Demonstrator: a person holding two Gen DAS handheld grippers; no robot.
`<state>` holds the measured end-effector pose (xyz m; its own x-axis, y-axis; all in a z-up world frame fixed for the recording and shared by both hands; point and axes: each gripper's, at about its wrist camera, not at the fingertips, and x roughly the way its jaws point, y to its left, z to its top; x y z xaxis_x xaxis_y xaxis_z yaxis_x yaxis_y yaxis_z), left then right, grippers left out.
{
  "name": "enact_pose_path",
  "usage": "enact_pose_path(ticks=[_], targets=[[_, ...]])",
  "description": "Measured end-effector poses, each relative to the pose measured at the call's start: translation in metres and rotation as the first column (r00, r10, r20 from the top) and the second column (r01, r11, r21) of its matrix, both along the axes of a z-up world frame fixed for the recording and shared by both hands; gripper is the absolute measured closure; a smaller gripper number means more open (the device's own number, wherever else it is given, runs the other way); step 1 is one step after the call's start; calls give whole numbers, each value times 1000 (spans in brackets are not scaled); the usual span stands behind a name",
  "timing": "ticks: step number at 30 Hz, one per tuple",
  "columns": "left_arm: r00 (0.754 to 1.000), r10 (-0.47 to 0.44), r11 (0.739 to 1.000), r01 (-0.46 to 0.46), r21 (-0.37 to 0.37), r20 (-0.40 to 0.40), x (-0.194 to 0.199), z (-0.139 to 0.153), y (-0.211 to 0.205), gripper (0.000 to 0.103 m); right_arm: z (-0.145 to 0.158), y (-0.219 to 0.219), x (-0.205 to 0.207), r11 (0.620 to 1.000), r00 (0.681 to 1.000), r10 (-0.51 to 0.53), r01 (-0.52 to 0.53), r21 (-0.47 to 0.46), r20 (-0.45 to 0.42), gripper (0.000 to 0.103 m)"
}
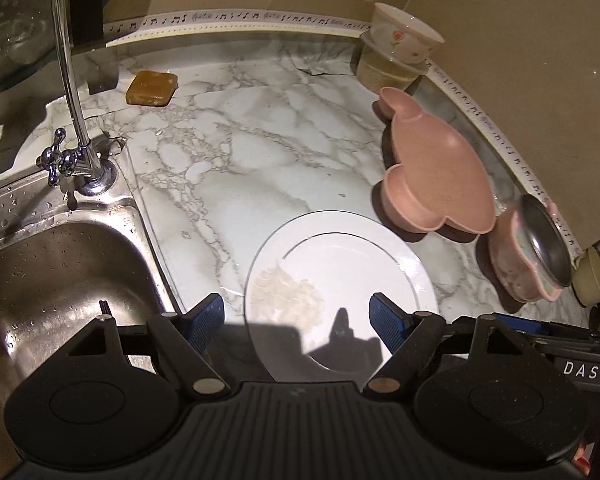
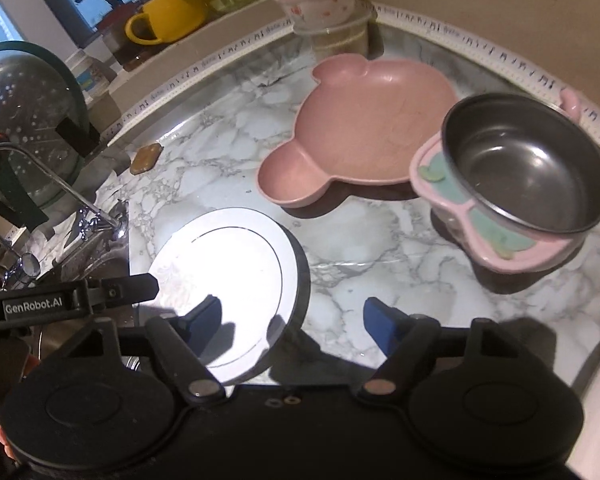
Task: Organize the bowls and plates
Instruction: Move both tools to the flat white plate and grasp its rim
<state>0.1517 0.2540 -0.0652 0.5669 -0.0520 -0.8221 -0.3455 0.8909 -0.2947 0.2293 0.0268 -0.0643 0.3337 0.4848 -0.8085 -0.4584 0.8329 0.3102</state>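
While both claws hang wide open and empty, left gripper above white plate, right gripper just beside it. Pink bear plate at two o'clock; steel bowl, apparently nested crookedly in pink dish, awaits stacking.

"das" on right tongs' label, "genrobot.ai" on left tongs' arm
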Motion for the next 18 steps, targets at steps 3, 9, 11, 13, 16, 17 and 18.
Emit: enact_pose_path(ticks=[3,9,11,13,16,17,18], targets=[[1000,-3,1000,3,0,0,3,-5,3,32,-5,5,3,1000,1000,-7,7,-7,-12,36],[1000,-4,1000,4,-28,-14,10,-15,9,51,-14,9,10,1000,999,-18,19,19,-51,50],[1000,-7,1000,7,-23,-16,12,-16,10,54,-15,10,11,999,998,-21,22,27,-62,55],[1000,0,1000,0,-20,-20,13,-17,11,59,-17,11,12,999,997,-23,26,31,-72,60],[1000,10,1000,-11,-24,-21,12,-18,13,65,-19,12,13,999,997,-25,27,36,-79,68],[1000,13,1000,-13,-23,-21,12,-19,15,68,-20,13,13,999,996,-24,28,41,-85,71],[1000,15,1000,-16,-23,-22,12,-19,16,70,-22,13,14,999,996,-25,29,45,-91,73]])
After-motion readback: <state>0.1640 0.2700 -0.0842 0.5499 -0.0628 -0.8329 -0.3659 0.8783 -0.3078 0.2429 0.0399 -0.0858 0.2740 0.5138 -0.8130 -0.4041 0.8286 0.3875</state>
